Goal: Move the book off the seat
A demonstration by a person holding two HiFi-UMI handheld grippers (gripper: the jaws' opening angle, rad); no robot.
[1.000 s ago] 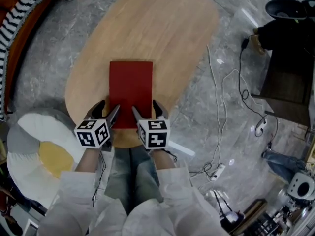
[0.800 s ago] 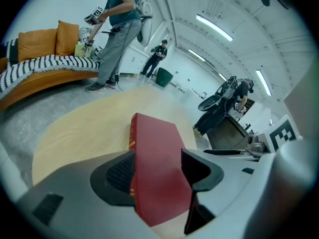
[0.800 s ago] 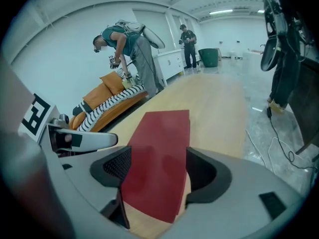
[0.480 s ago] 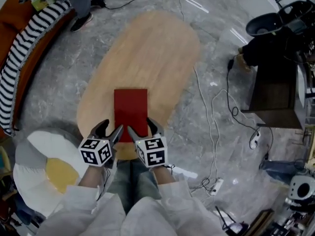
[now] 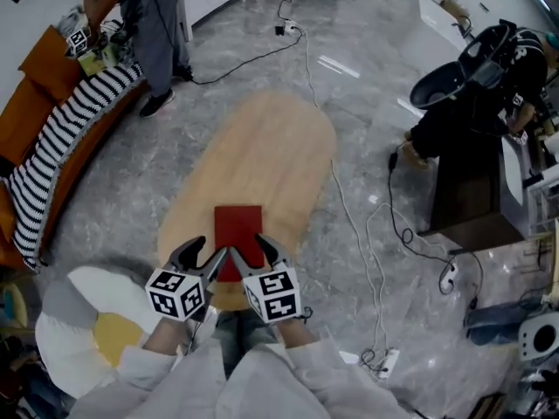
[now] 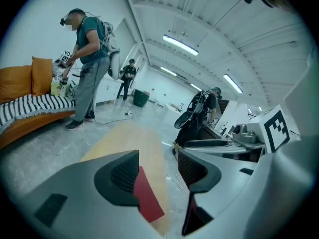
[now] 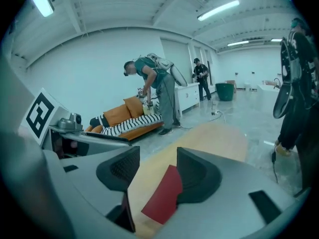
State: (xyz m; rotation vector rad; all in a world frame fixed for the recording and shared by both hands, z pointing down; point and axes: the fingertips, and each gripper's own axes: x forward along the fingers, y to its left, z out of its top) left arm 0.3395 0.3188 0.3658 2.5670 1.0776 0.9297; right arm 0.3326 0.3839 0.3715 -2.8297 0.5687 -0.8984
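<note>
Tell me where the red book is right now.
In the head view the red book lies flat on the near end of the oval wooden table, just beyond the left gripper and right gripper.

**Occluded and cropped regions**

Head view: the near short edge of the red book and the near end of the wooden seat lay hidden beneath the left gripper and the right gripper. Both sets of jaws had just been closing, with nothing between them. In each gripper view, one pad covered a long edge of the book. The orange sofa was cut off by the left edge. The standing person was cut off above the shoulders by the top edge. A sleeve hid the near side of the cushion. Any print on the book's cover was too small to tell.
</note>
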